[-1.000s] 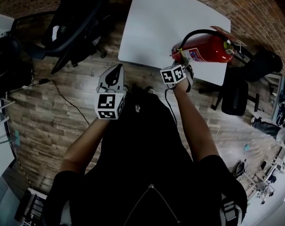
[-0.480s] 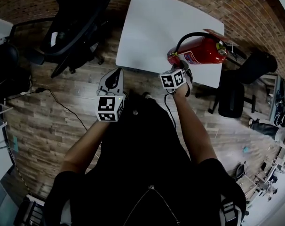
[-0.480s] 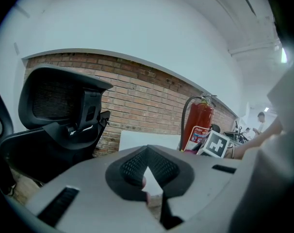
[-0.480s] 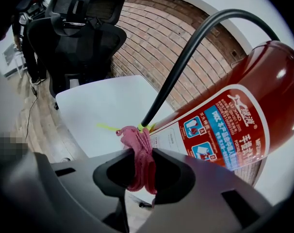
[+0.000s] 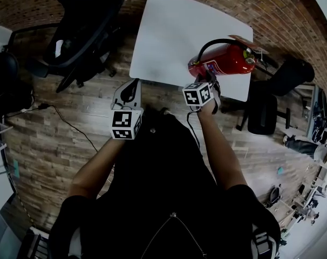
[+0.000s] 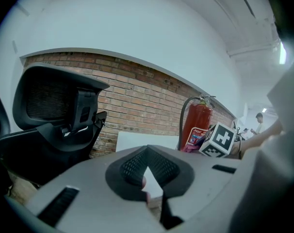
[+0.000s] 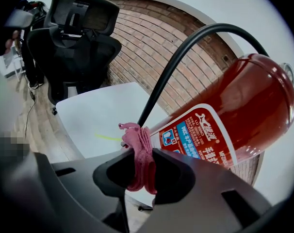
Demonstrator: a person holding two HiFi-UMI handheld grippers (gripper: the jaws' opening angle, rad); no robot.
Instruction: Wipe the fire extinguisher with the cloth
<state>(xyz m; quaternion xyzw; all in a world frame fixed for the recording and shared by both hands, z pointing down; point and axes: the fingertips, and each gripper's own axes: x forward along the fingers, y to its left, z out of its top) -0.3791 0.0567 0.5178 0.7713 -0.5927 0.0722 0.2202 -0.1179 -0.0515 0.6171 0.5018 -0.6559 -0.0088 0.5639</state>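
Right claw (image 7: 143, 166): clenched on a pink, nubbly cloth (image 7: 138, 149), which is bunched into a fold and pressed against the lower body of the fire extinguisher (image 7: 234, 115), forearm stretched forward. Extinguisher: glossy red cylinder with printed label and curved black hose, upright near the tabletop (image 5: 169, 36) edge. Tabletop: white, smooth, rounded corners. Left claw (image 6: 148, 169): jaws closed tip to tip, holding nothing, raised short of the tabletop. Beyond: black mesh office chair (image 6: 55, 110), brick wall (image 6: 137, 106).
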